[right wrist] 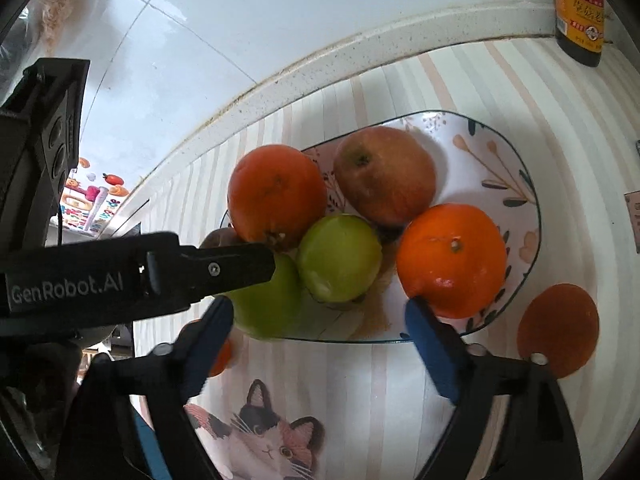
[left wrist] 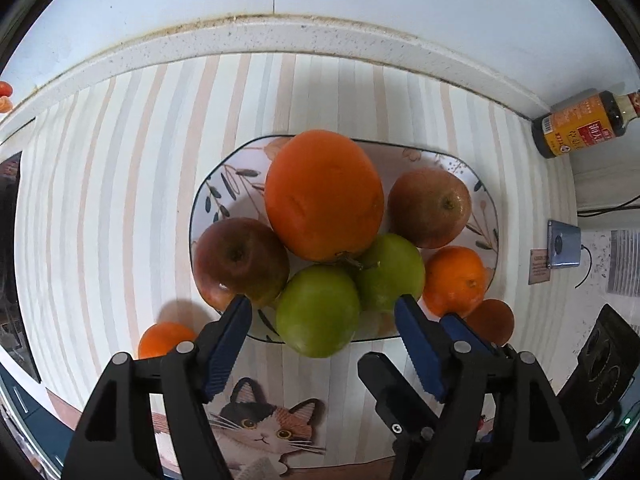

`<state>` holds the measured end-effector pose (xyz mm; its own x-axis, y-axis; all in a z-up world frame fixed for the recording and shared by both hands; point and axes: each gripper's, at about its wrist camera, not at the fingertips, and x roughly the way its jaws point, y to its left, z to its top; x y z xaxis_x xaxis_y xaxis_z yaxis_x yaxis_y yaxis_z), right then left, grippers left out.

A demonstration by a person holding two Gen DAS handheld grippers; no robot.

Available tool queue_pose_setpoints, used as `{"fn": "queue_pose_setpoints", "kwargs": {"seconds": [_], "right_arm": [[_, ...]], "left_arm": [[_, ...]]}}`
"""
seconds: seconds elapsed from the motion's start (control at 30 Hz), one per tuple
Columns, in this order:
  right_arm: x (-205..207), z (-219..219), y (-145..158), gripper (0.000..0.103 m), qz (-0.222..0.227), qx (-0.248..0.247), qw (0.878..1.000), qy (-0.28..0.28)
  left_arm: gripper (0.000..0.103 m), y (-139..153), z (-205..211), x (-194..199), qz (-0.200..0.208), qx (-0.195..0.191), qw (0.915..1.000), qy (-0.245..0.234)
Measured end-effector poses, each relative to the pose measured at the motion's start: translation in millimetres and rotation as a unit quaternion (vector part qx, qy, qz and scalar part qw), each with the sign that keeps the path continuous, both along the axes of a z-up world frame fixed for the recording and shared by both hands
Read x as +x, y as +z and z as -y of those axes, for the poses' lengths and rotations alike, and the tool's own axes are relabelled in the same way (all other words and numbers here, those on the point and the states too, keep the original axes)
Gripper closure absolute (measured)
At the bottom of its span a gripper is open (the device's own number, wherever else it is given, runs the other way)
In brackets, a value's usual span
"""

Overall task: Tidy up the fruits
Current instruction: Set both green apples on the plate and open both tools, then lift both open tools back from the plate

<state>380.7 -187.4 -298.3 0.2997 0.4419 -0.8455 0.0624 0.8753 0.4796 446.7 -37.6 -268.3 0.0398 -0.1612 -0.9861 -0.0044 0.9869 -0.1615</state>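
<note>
Now both grippers hang over the flowery plate (left wrist: pixel 208 200) with their blue pads spread apart and nothing between them. The left gripper (left wrist: pixel 322 312) points straight down, with a green apple (left wrist: pixel 318 310) showing in the gap below it, but the pads do not touch it. The right gripper (right wrist: pixel 320 320) is spread even wider and tilts in toward the plate's near rim.

Most of the fruit is already on the plate: a big orange (left wrist: pixel 324 194) sits on top of the pile, with a dark red apple (left wrist: pixel 240 260), a second red apple (left wrist: pixel 430 206), a second green apple (left wrist: pixel 392 272) and a smaller orange (left wrist: pixel 454 280) around it. Two small oranges are not on it yet. One (left wrist: pixel 166 338) lies on the striped mat (left wrist: pixel 120 200) just beside the plate's left end, and another (left wrist: pixel 490 320) lies just beside its right end.

So I think the job is near its end. Next, each gripper needs to go to its own side, come down around a loose orange, squeeze gently and lift it on. The pile is high, so a new fruit could roll off.

I can read "GenRobot.AI" on the side of the left gripper in the right wrist view. The dark sauce bottle (left wrist: pixel 580 126) by the wall has a yellow label, but its writing is too small to read
</note>
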Motion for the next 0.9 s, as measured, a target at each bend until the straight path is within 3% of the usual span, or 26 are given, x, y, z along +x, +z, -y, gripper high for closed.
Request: {"fn": "queue_pose_setpoints", "kwargs": {"seconds": [0.1,0.37,0.6,0.9], "right_arm": [[-6,4,10,0.011,-0.002,-0.024,1.0,-0.006],[-24,21,46,0.008,0.004,-0.146,0.989,-0.005],[-40,31,84,0.008,0.024,-0.177,0.984,-0.003],[-84,24,148,0.008,0.066,-0.205,0.977,0.004]], "left_arm": [[0.026,9,1,-5,0.02,0.008,0.9998,-0.003],[0.025,33,-14,-39,0.084,0.057,0.9948,0.008],[0.025,50,-29,-79,0.116,0.063,0.991,0.024],[0.025,107,-30,-135,0.185,0.056,0.9809,0.022]]}}
